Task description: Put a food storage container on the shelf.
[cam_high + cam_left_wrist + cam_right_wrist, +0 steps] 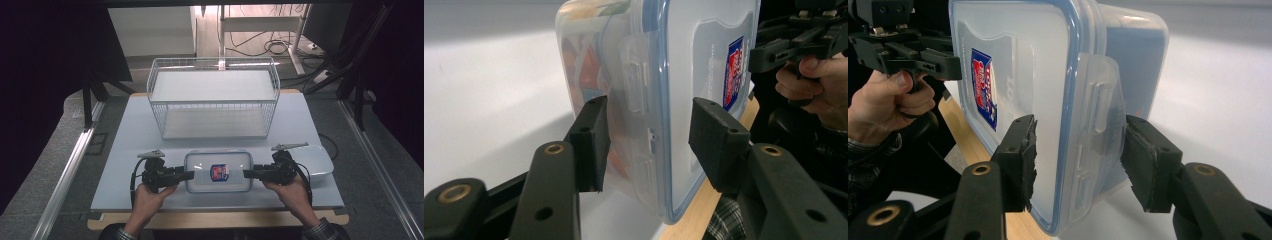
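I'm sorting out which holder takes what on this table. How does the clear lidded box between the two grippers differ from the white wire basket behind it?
The lidded box is solid clear plastic with a blue-edged lid and a label; the wire basket is open white mesh with no lid. The box is low and flat; the basket is taller and wider. The box sits near the front edge, clamped at both ends by the left gripper and right gripper; the basket stands untouched farther back. Both are rectangular.

Pretty dim room, dark at the sides, with overhead light washing out the table [125, 165] and glaring off the container lid [218, 171]. High view is soft and grainy. Both gripper views are sharp up close, backgrounds blown white.
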